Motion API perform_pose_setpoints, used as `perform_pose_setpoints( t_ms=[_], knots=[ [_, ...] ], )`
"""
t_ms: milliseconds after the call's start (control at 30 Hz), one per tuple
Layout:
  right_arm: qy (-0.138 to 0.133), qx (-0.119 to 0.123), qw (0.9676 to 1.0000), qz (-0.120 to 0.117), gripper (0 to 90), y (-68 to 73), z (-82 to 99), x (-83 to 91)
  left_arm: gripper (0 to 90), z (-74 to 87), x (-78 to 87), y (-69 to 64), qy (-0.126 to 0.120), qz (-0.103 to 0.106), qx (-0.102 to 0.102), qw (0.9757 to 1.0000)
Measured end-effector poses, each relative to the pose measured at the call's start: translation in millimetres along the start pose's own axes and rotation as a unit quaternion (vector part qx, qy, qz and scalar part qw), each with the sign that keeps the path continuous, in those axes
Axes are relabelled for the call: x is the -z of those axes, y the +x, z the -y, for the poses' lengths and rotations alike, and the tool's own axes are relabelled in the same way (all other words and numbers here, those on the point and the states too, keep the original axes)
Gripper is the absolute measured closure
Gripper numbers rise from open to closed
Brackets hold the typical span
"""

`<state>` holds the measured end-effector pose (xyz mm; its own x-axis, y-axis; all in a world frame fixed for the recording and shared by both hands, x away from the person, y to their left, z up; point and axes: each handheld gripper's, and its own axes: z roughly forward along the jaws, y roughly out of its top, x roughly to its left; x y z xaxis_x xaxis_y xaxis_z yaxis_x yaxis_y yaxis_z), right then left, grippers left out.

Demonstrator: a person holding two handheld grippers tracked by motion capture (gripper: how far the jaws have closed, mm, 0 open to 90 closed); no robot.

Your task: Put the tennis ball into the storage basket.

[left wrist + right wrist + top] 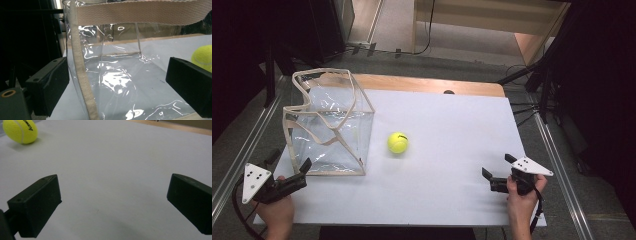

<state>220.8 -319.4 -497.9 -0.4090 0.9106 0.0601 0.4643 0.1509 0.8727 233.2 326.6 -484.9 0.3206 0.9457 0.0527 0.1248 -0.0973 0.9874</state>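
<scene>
Now | step: we approach, nothing held | left gripper [289, 167] wide open at the bag [332, 125] corner | right gripper [498, 170] wide open, empty | ball [398, 143] on the desk [452, 190] just beside the bag | next: we steady the bag and reach for the ball

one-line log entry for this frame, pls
left gripper: open, at clear bag corner | right gripper: open, empty | tennis ball: on white table, beside bag, untouched
</scene>
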Motion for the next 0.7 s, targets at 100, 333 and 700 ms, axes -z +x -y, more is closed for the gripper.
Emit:
perform_pose_setpoints(
  t_ms=[100, 333, 700],
  knots=[
    [0.007, 0.011, 0.9999, -0.008, 0.0, 1.9, -7.5, -2.7, 5.3, 0.0, 0.4, -0.3, 0.000, 0.000, -0.001, 1.0000],
    [0.030, 0.020, 0.9991, -0.023, 0.0, 5.3, -18.9, -9.2, 5.3, 0.0, 0.6, -1.4, 0.002, -0.001, -0.003, 1.0000],
    [0.069, 0.036, 0.9956, -0.052, 0.0, 17.1, -39.9, -29.9, 5.3, 0.3, 0.3, -1.5, -0.002, 0.001, -0.005, 1.0000]
  ],
)
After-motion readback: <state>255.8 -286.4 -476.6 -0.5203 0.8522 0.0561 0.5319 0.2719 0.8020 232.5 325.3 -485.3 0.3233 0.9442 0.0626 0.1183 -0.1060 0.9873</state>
